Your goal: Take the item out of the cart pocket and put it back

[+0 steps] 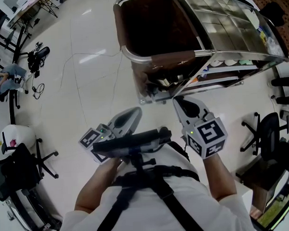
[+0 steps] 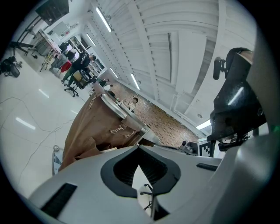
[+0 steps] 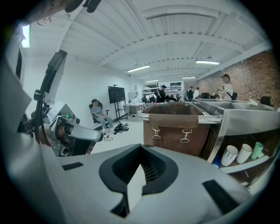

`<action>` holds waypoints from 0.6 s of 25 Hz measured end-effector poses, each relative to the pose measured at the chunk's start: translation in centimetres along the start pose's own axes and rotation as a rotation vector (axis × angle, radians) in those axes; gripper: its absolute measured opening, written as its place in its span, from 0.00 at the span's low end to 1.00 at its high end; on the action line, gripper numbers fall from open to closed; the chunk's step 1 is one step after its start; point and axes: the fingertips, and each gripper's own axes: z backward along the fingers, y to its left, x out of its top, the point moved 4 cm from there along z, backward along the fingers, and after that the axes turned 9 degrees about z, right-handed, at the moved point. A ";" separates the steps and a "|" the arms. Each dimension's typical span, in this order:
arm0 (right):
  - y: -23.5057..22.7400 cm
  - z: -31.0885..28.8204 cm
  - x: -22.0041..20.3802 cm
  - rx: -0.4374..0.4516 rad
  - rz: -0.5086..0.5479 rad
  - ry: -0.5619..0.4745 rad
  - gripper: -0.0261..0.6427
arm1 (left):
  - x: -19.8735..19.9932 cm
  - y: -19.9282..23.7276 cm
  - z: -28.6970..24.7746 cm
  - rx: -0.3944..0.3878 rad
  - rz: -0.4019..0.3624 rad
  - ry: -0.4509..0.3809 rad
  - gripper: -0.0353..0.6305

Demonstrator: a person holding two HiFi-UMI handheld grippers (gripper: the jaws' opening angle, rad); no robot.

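Observation:
The cart's brown fabric pocket [image 1: 151,27] hangs from a steel rail at the end of the metal cart [image 1: 226,29]. Its inside is dark and no item shows in it. My left gripper [image 1: 135,112] is held low in front of the person, short of the cart, jaws shut and empty. My right gripper [image 1: 178,101] points at the cart's lower front, also shut with nothing in it. In the left gripper view the pocket [image 2: 94,127] lies beyond the closed jaws [image 2: 139,148]. In the right gripper view the pocket [image 3: 175,127] with its two clasps stands straight ahead of the closed jaws [image 3: 140,146].
Cups [image 3: 238,154] stand on the cart's lower shelf. Office chairs [image 1: 266,137] [image 1: 23,164] stand at right and left on the white floor. A seated person [image 3: 97,114] and cables [image 1: 36,57] are farther off; other people stand in the background.

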 end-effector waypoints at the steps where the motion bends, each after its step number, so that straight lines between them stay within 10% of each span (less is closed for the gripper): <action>1: 0.0 0.0 0.0 0.001 0.002 0.002 0.04 | 0.0 0.0 0.0 0.001 0.000 0.000 0.04; 15: 0.8 -0.2 -0.4 0.011 0.006 0.017 0.04 | 0.0 0.1 0.5 -0.001 0.004 0.003 0.04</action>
